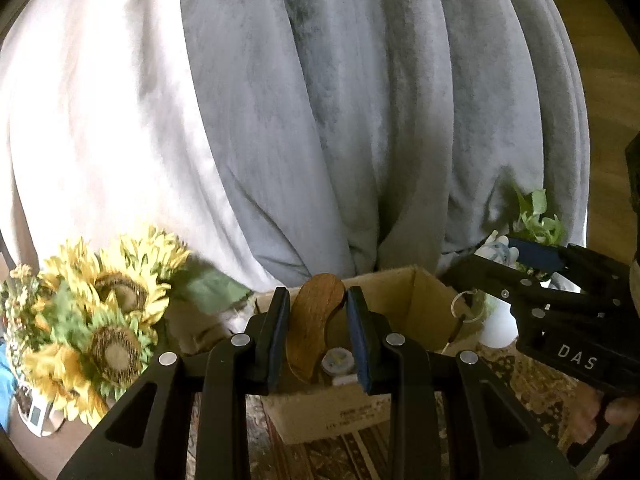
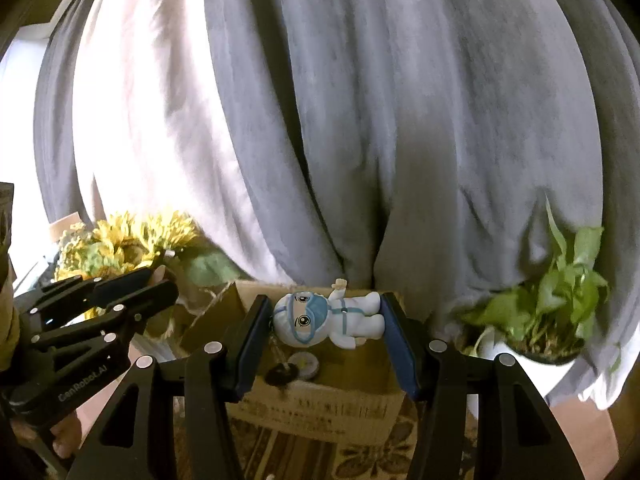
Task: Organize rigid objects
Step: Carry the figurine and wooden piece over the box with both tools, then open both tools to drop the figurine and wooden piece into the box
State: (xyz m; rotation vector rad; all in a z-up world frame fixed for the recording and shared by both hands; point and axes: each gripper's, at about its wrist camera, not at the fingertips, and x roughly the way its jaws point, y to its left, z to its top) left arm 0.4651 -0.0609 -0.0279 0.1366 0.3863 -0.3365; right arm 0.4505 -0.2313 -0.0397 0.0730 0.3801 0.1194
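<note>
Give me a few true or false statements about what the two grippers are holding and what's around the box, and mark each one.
1. The left gripper holds a wooden piece. True.
2. The right gripper is empty. False: it is shut on a figurine in a white suit and blue mask.
3. The figurine lies sideways between the pads. True.
4. The cardboard box is closed. False: its flaps are open, and small things lie inside.
5. Sunflowers stand on the right gripper's side of the box. False: they stand on the left gripper's side; a green potted plant is on the right.
</note>
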